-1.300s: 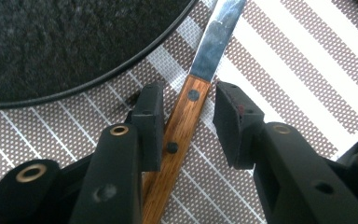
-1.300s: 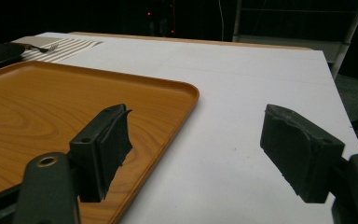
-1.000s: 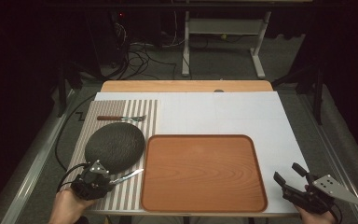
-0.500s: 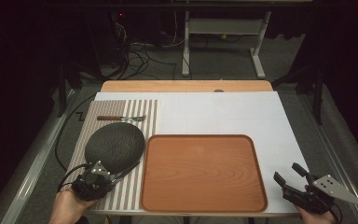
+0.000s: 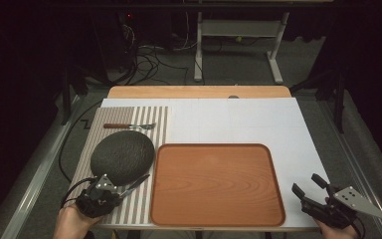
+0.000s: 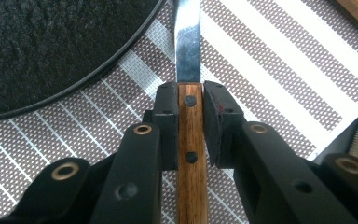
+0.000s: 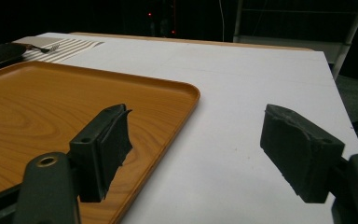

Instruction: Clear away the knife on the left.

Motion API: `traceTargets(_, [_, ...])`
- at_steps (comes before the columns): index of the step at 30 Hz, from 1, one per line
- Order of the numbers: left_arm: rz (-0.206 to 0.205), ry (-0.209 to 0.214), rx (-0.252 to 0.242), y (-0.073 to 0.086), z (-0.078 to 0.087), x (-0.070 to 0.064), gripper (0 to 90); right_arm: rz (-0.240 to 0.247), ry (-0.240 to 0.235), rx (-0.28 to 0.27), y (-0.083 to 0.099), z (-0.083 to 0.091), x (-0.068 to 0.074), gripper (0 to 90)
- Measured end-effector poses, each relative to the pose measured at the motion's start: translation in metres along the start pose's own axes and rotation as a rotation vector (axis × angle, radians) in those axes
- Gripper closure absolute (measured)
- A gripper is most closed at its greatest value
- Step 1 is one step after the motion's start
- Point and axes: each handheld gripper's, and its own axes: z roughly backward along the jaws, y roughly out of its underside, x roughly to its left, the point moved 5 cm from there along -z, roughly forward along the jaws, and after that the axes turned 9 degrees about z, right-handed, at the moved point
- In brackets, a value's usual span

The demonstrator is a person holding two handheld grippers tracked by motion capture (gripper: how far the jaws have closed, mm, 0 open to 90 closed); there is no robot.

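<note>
Knife (image 6: 189, 121) clamped in left tool (image 6: 189, 116), striped placemat (image 6: 279, 70)

The knife (image 6: 189, 135) had a warm brown wooden handle with two dark rivets and a bright silver blade. The placemat (image 5: 156, 130) under it, at the left of the high view, carried brown and white stripes with a fine woven check. The plate (image 5: 122, 157) on it was a speckled charcoal black. A fork (image 5: 129, 126) at the upper left had a reddish-brown handle. The tray (image 5: 217, 184) was orange-brown with wood grain, the table (image 5: 258, 124) white, and both grippers were black.
</note>
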Motion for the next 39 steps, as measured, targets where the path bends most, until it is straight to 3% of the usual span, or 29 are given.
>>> traceTargets(7, [-0.012,0.004,-0.017,0.003,0.001,-0.001,72.9,0.000,0.001,0.000,0.000,0.000,0.000,24.5])
traceTargets(25, [0.013,0.013,-0.040,0.011,0.010,-0.005,72.9,-0.001,0.001,0.001,0.000,0.000,0.000,24.6])
traceTargets(30, [0.004,0.008,-0.036,0.014,0.012,-0.005,72.9,0.000,0.000,0.000,0.000,0.000,0.000,24.6])
traceTargets(39, [0.002,0.032,-0.059,0.013,0.018,-0.010,72.9,0.000,-0.001,0.001,0.000,-0.001,0.000,24.6])
